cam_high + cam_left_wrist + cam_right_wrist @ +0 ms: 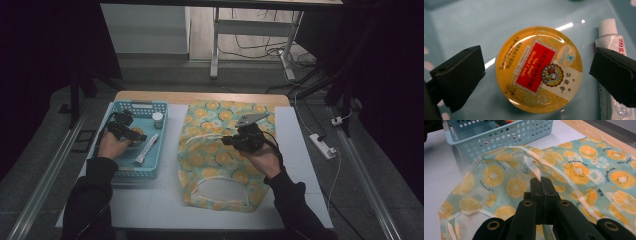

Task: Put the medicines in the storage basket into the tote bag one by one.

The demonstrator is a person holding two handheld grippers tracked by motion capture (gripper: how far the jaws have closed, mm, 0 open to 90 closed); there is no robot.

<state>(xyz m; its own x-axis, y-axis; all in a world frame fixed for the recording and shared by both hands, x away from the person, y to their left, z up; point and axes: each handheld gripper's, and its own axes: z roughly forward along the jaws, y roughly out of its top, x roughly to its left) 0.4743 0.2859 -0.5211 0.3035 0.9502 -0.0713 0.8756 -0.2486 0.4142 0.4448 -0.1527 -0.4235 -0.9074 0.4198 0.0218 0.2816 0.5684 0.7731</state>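
Left gripper [536,72] open, jaws either side of the candy tin [539,70] in the blue basket [116,172], not touching. Tube [610,37] half hidden behind one jaw. Right gripper [541,181] clamped on the fruit-print bag's [579,172] clear edge; bag cut off.

Left gripper view: the tube [610,47] runs off the bottom edge and the right finger [616,75] covers its middle, so its print is cut to a few red marks. The tin [539,70] carries small print too fine to read beyond the red label.

High view: the left hand [112,145] hides the tin, and the small jar [157,119] in the basket [150,172] is too small to read.

Right gripper view: the shut fingers [541,187] cover the bag [579,170] edge they pinch. The basket's contents show as blurred specks through the holes, and its far end is cut off at the top.
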